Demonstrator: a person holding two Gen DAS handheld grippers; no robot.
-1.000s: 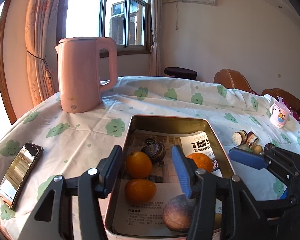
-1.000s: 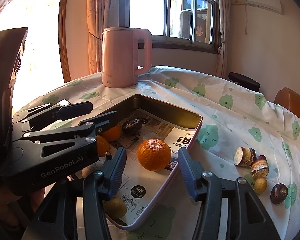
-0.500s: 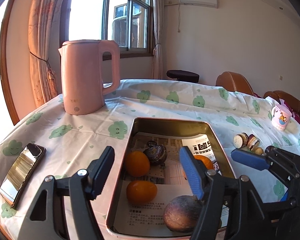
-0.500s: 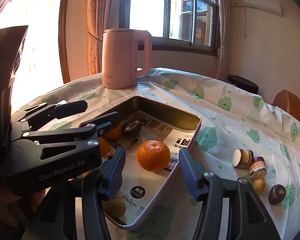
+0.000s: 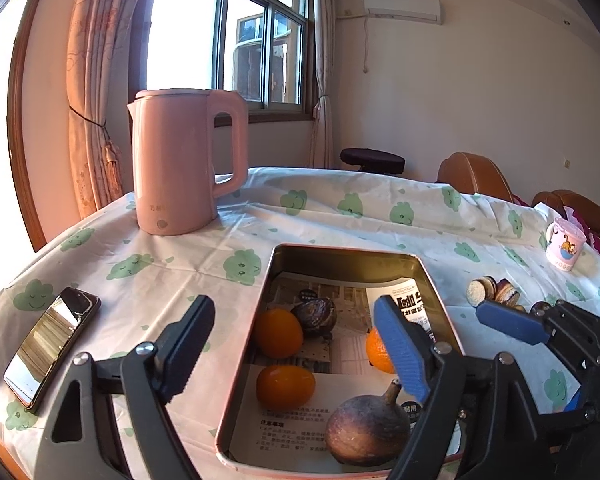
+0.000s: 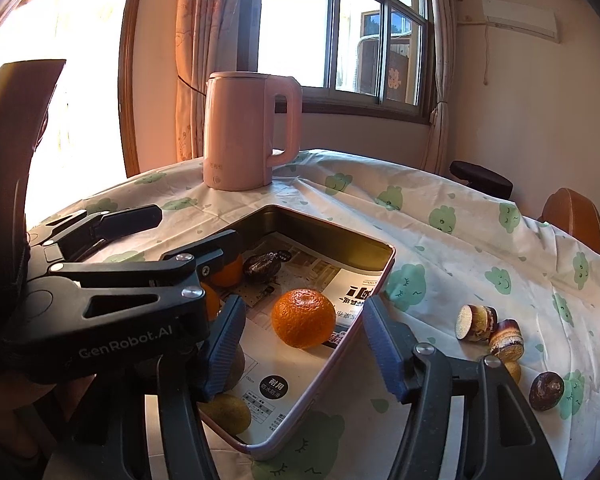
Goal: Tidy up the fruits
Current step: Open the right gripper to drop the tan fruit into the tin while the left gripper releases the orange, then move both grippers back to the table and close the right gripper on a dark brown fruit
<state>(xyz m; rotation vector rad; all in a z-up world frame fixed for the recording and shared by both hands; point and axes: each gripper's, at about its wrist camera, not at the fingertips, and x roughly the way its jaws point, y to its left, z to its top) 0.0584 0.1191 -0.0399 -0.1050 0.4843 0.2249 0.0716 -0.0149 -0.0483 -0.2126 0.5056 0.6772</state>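
Note:
A metal tray (image 5: 348, 254) lined with printed paper holds two smooth oranges (image 5: 278, 332), a dark wrinkled fruit (image 5: 315, 314), a round brown fruit with a stem (image 5: 366, 430) and a textured mandarin (image 6: 303, 318). My left gripper (image 5: 296, 350) is open and empty above the tray's near left part. My right gripper (image 6: 302, 350) is open and empty, with the mandarin between and beyond its fingers. The tray (image 6: 374, 280) also shows in the right wrist view. Several small brown fruits (image 6: 488, 326) lie on the cloth to the tray's right.
A pink kettle (image 5: 180, 160) stands at the table's back left. A phone (image 5: 52, 344) lies near the left edge. A small printed cup (image 5: 564, 248) stands at the far right. Chairs (image 5: 476, 176) stand behind the table.
My left gripper has opened wider and drawn back and up from the tray. My right gripper has barely moved. The fruits in the tray stay where they were.

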